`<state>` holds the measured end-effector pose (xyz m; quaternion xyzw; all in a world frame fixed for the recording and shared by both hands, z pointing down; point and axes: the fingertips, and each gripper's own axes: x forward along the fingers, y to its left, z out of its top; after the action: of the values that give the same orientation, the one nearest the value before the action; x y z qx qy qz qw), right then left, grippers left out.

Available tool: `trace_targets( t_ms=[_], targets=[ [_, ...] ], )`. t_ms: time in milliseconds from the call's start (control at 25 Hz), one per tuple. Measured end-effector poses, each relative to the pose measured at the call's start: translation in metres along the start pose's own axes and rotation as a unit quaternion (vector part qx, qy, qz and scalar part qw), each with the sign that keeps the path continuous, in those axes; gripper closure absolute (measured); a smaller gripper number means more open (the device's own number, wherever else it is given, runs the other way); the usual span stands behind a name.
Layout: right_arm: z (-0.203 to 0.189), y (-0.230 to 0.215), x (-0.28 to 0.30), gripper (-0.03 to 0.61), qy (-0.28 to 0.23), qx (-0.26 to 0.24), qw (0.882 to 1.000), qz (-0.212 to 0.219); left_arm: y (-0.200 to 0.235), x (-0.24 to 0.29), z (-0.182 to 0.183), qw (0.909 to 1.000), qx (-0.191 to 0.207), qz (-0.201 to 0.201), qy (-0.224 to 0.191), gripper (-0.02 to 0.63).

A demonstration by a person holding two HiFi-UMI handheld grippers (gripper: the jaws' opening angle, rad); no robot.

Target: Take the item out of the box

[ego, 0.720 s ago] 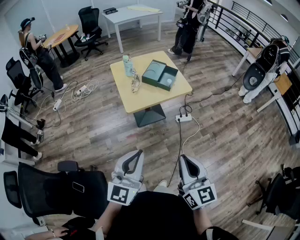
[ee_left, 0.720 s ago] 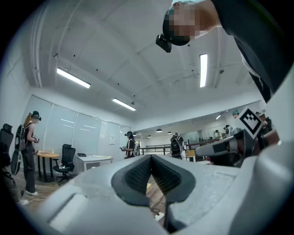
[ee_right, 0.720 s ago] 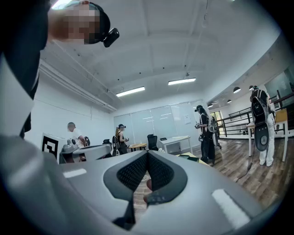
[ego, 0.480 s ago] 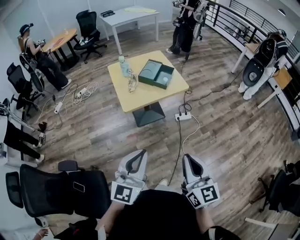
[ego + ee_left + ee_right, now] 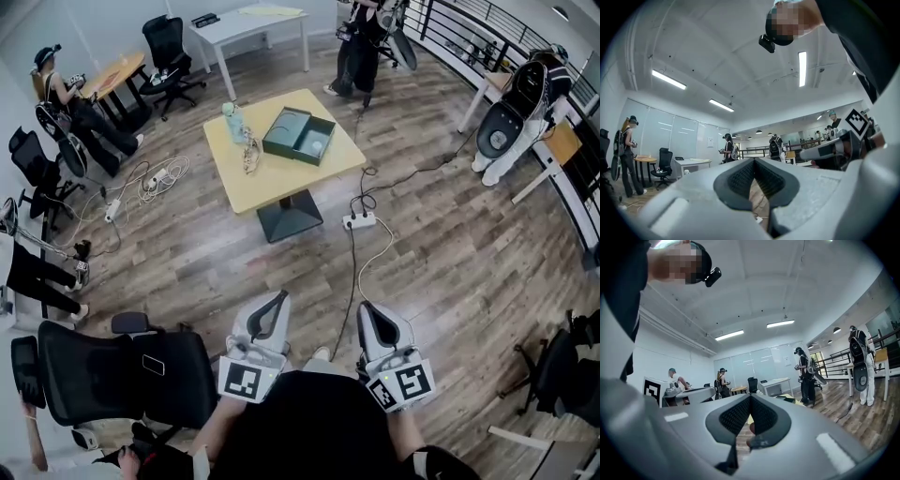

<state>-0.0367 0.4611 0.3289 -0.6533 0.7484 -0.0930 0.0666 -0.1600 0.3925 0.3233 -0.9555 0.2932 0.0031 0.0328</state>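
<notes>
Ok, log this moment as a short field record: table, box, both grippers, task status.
table: yellow square table, far ahead of the person across the wood floor
box: green box, open on the table
item: pale object lying inside the box
bottle: pale bottle, upright to the left of the box
left gripper: fingers together, empty, held close to the body
right gripper: fingers together, empty, held close to the body
task status: not begun, item not yet taken out

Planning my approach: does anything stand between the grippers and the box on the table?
Only a power strip and its cable on the floor, ahead of the right gripper. The box sits open on the table, nothing over it.
</notes>
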Motion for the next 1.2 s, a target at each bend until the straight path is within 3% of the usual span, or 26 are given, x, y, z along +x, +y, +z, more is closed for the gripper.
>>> trace_targets(
  t_ms=[640, 1200],
  targets=[
    [-0.003, -0.01, 0.019, 0.576, 0.015, 0.01, 1.0, 0.02, 0.012, 0.015, -0.003, 0.9997, -0.013, 0.022, 0.004, 0.612],
    [-0.003, -0.036, 0.079, 0.575, 0.032, -0.002, 0.999, -0.008, 0.056, 0.066, -0.012, 0.9997, -0.021, 0.006, 0.006, 0.612]
  ],
)
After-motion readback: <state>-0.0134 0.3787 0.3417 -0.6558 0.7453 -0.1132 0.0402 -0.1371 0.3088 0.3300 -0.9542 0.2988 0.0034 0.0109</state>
